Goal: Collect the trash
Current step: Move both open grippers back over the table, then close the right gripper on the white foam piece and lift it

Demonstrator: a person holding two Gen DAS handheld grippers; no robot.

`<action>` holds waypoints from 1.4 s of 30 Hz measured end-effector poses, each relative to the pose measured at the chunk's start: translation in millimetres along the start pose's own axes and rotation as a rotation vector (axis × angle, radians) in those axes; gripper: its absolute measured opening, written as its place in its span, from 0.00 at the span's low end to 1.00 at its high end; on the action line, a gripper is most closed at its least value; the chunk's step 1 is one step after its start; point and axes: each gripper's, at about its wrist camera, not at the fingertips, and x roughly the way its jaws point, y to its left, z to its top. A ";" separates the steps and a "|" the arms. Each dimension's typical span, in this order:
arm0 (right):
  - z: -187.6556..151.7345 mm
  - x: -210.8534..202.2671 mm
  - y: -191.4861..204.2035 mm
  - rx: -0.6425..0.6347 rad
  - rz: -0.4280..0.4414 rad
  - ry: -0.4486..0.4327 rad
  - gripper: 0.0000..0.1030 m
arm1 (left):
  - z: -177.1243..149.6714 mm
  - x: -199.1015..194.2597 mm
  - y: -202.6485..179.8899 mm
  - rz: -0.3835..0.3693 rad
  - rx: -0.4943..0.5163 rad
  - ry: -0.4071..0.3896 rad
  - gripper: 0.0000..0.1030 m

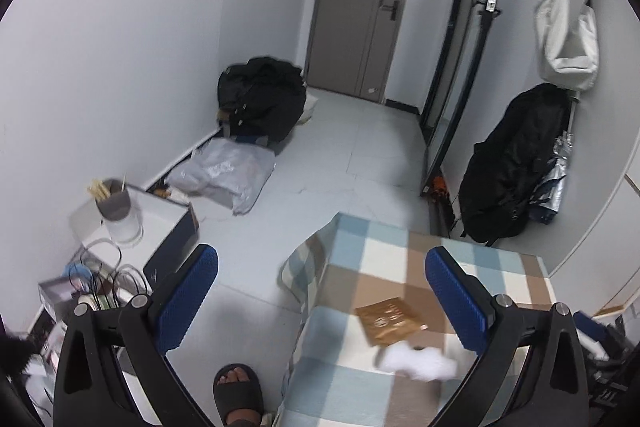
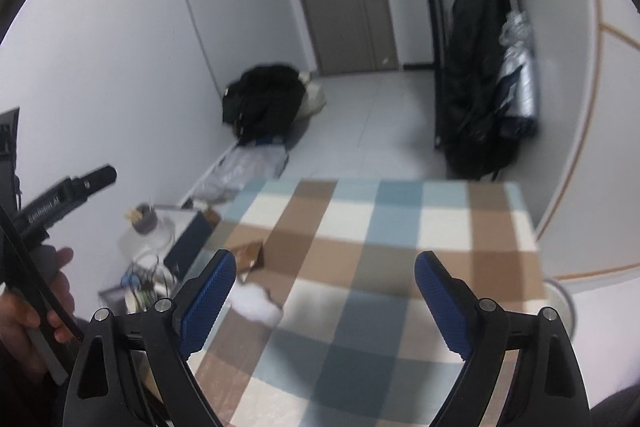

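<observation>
Two tools frame the scene, each with two black fingers faced in blue, dimpled pads. The left tool [image 1: 322, 301] stands wide open with nothing between its pads, pointing downward over the near corner of the table [image 1: 400, 247]. The right tool [image 2: 325, 301] also tilts downward over the table, its jaws spread wide and empty. At the left edge of the right wrist view, a hand [image 2: 36, 307] wraps around the handle of the other device. One foot in a dark slide sandal [image 1: 238, 393] rests on the pale tiled floor [image 1: 340, 155] just beside the table. A checked cloth of blue, tan and cream squares covers the table. Two pieces of trash lie on it, touching or overlapping: one crumpled white tissue [image 1: 418, 363], soft and irregular, and one flat, glossy brown wrapper [image 1: 388, 321], roughly square. Farther left, a low white box [image 1: 168, 223] carries one grey cup of wooden sticks [image 1: 114, 203]. Beyond lie one grey plastic bag [image 1: 228, 175] and one heap of black bags [image 1: 262, 99] against the wall. One brown door [image 1: 360, 11] closes the far end.
</observation>
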 end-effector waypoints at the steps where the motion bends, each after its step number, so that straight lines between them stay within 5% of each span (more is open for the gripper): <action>1: -2.6 7.9 5.3 -0.008 0.003 0.021 0.89 | -1.9 3.8 5.7 0.006 -0.010 0.008 0.99; 9: -30.5 72.4 48.6 -0.051 0.048 0.154 0.89 | -2.2 20.6 33.6 0.007 -0.077 0.090 0.99; 19: -50.3 116.3 85.2 -0.255 -0.011 0.192 0.87 | 0.3 27.6 41.3 -0.001 -0.094 0.126 0.99; 26: -53.1 118.5 76.1 -0.265 -0.002 0.219 0.51 | -1.4 37.5 45.4 -0.012 -0.115 0.170 0.99; 35: -65.7 85.1 53.3 -0.261 0.029 0.229 0.49 | -4.9 51.0 34.4 -0.039 -0.083 0.236 0.99; 42: -63.8 40.5 16.6 -0.190 0.017 0.209 0.49 | -10.8 76.2 -19.6 -0.200 0.185 0.385 0.99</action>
